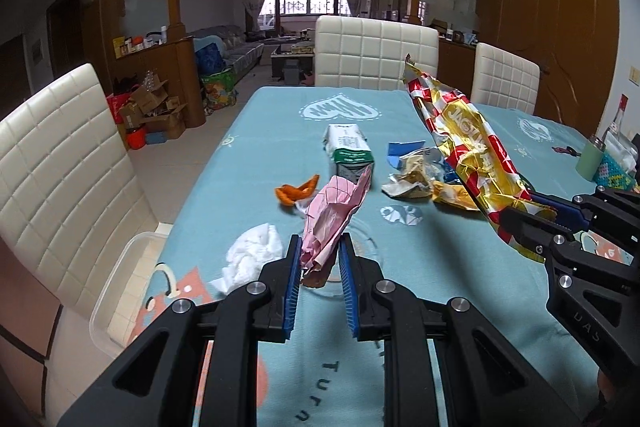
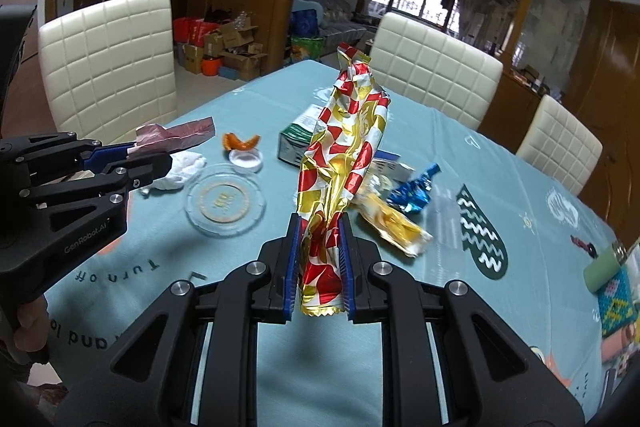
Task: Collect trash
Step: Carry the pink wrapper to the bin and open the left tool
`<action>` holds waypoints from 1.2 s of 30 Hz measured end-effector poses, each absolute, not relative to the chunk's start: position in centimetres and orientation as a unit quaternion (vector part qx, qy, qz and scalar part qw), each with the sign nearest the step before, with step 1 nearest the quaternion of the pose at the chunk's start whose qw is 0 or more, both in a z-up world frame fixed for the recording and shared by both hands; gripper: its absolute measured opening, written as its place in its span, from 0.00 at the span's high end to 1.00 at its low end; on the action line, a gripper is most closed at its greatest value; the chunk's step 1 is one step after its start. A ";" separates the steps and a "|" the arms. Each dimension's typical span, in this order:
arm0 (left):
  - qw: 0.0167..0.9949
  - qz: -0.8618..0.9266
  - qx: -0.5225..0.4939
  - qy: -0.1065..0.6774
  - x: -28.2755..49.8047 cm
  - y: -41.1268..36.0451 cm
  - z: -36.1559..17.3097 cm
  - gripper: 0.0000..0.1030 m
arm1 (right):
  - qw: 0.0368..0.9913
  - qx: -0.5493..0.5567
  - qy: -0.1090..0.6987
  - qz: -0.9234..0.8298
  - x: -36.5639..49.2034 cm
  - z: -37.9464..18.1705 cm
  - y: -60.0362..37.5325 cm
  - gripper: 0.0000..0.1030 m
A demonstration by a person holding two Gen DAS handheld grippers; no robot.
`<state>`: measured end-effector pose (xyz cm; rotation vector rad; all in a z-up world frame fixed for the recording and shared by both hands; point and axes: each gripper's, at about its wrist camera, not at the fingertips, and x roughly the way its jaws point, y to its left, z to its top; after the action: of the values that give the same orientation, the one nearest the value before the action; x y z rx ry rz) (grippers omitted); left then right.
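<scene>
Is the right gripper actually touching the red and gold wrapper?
Touching. The right wrist view shows the right gripper with its blue pads pressed on both sides of the red and gold wrapper.

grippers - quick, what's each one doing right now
left gripper: closed on the crumpled pink paper, lifted off the table.
right gripper: closed on the red and gold foil wrapper, held upright.

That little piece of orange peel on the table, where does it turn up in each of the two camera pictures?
Left wrist view: the orange peel lies left of centre on the tablecloth, just beyond the pink paper held in the left gripper.
Right wrist view: the peel lies upper left of centre, behind a small white lid.
Shared landmark: the green and white carton, right of the peel in both.
</scene>
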<state>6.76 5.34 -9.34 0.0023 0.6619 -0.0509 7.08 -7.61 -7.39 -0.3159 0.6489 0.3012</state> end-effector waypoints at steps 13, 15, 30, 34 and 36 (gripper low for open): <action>0.944 0.045 -0.024 0.325 6.3 11.6 -10.0 0.82 | 0.909 -0.187 0.312 0.202 8.2 -8.0 -0.9 0.81; 0.943 0.055 -0.027 0.327 6.2 12.3 -10.1 0.82 | 0.906 -0.191 0.312 0.211 8.3 -8.2 0.1 0.81; 0.935 0.105 -0.041 0.337 5.9 17.9 -11.1 0.82 | 0.891 -0.214 0.308 0.258 9.2 -8.5 6.3 0.80; 0.930 0.123 -0.049 0.343 6.0 19.8 -11.5 0.82 | 0.886 -0.221 0.303 0.273 9.3 -8.6 8.2 0.80; 0.928 0.129 -0.052 0.346 5.9 20.6 -11.7 0.82 | 0.884 -0.225 0.299 0.281 9.4 -8.7 9.2 0.80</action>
<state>5.86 20.63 -11.74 -0.1070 0.7096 0.2637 9.40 9.24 -8.67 -0.4683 0.6227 0.5842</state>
